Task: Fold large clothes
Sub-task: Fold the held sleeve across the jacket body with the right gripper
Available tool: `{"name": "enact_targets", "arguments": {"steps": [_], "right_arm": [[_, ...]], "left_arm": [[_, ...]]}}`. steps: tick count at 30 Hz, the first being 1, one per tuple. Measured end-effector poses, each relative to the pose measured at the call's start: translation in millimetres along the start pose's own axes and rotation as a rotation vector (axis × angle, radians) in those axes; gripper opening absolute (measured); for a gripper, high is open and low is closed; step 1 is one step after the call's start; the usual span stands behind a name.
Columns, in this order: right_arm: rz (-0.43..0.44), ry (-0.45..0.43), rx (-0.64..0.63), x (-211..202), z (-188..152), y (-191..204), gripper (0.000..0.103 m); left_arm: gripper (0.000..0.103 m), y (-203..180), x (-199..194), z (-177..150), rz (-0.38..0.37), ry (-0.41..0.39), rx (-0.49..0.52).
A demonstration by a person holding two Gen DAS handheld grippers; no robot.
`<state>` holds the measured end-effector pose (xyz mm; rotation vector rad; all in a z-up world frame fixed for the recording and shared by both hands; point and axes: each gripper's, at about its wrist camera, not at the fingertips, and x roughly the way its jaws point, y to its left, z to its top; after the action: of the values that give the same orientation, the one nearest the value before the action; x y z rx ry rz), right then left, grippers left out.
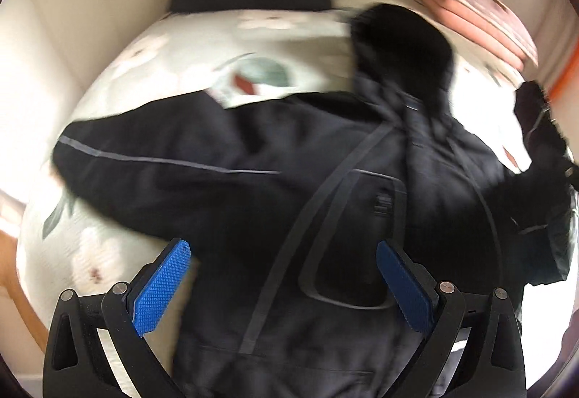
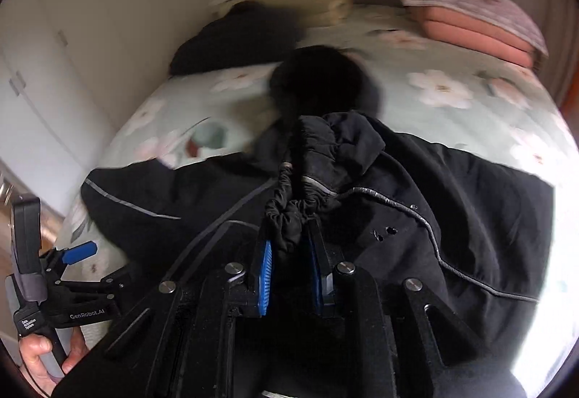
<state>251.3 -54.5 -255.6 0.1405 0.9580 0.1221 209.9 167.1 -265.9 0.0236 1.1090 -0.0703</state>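
A large black jacket (image 1: 253, 181) with thin grey piping lies spread on a bed, its fur-edged hood (image 1: 401, 47) towards the pillows. My left gripper (image 1: 282, 253) hovers over the jacket's body, open, with nothing between its blue pads (image 1: 163, 286). In the right wrist view my right gripper (image 2: 289, 246) is shut on the gathered elastic cuff (image 2: 286, 217) of a jacket sleeve, which is pulled across the jacket (image 2: 452, 217). The left gripper (image 2: 76, 253) also shows at the lower left there, held in a person's hand (image 2: 36, 354).
The bed has a pale green floral sheet (image 2: 441, 90). A folded dark garment (image 2: 235, 36), beige bedding (image 2: 307, 3) and pink pillows (image 2: 477, 29) lie at its head. White cupboard doors (image 2: 54, 72) stand to the left.
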Motion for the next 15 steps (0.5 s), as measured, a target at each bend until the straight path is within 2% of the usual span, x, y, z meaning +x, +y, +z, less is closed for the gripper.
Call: {"name": "enact_targets", "arguments": {"steps": [3, 6, 10, 11, 12, 14, 15], "right_arm": [[0.034, 0.076, -0.06, 61, 0, 62, 0.021], [0.033, 0.163, -0.091, 123, -14, 111, 0.021], [0.002, 0.302, -0.091, 191, -43, 141, 0.025], [-0.005, 0.327, -0.09, 200, -52, 142, 0.025], [-0.014, 0.314, -0.095, 201, -55, 145, 0.027], [0.02, 0.314, -0.097, 197, -57, 147, 0.036], [0.053, 0.324, -0.091, 196, -56, 147, 0.05]], "left_arm": [[0.103, 39, 10, 4, 0.034, 0.001, -0.051], [0.103, 74, 23, 2, 0.061, 0.016, -0.093], [0.103, 100, 38, -6, 0.075, 0.048, -0.105], [0.103, 105, 43, -8, 0.079, 0.056, -0.101], [0.103, 106, 48, -8, 0.081, 0.063, -0.097], [0.103, 110, 55, -9, 0.083, 0.072, -0.086], [0.103, 110, 55, -9, 0.079, 0.073, -0.084]]}}
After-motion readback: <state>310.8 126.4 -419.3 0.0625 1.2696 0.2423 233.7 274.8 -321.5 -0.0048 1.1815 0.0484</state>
